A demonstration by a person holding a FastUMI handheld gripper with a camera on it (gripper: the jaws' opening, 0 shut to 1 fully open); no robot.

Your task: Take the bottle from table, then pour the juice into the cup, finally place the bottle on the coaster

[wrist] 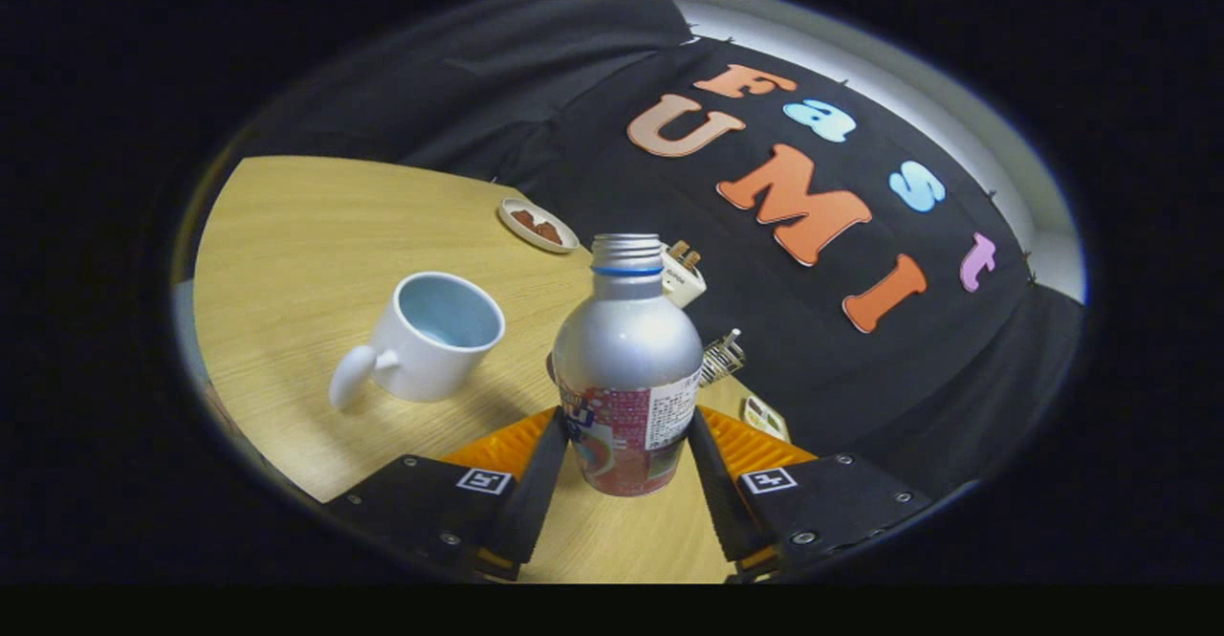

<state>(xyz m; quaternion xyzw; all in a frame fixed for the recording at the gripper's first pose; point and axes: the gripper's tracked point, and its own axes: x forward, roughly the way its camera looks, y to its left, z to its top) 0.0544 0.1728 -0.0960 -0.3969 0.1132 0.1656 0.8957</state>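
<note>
A small dish (537, 224) of brown pieces sits on the wooden table (287, 234) at eleven o'clock. A white plug adapter (685, 275) lies at one o'clock. A wire object (722, 357) rests at three o'clock.

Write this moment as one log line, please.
phase: grasped | gripper: shut on bottle, uncapped | cup: beside it, upright

We find the claw (626, 454) closed on the bottle (626, 368), both fingers pressing its labelled lower body, cap off. The white cup (430, 338) stands on the desk (306, 234) just beside it. A small dish (537, 225) lies beyond.
</note>
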